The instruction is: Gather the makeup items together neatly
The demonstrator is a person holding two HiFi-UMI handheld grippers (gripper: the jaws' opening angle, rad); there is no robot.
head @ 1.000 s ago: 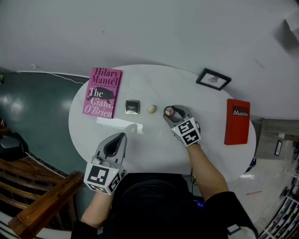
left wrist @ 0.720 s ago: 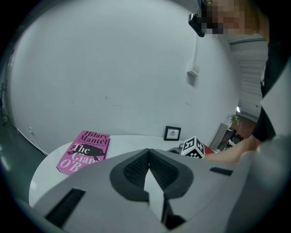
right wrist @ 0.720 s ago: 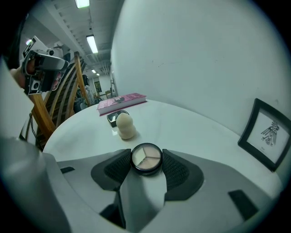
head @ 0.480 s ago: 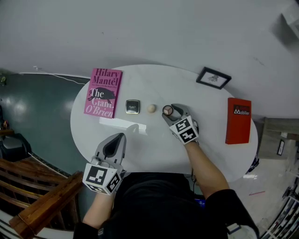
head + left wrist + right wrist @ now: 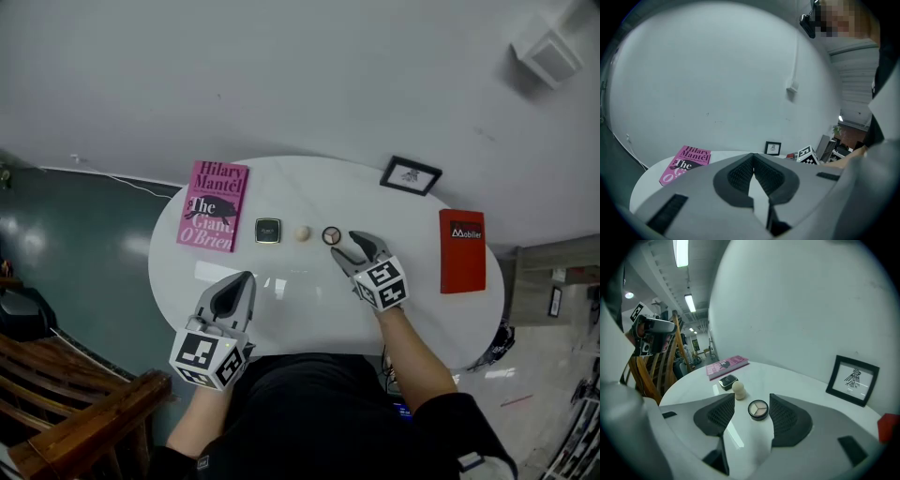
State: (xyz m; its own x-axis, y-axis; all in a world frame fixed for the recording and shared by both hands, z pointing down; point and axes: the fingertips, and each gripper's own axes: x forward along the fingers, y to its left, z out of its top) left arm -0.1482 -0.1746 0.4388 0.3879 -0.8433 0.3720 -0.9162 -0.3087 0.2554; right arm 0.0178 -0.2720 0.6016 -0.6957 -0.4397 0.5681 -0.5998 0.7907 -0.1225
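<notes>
Round white table [image 5: 309,187] under pale wall. Lined up mid-table: square dark compact [image 5: 268,231], beige sponge [image 5: 302,232], round three-shade eyeshadow pot [image 5: 331,235]. Clear only in right gripper view: right gripper [image 5: 752,398] spread, framing that pot without contact. Left gripper [image 5: 753,157] clenched, empty, near front edge. Pink paperback [image 5: 213,218], red book [image 5: 462,250], framed print [image 5: 411,175] well outside.

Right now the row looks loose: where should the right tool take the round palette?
By its low side wall, across the width, coming in level from the person's side. The round palette lies flat, colours up, in line with the open right tool; the sponge stands close beside it.
</notes>
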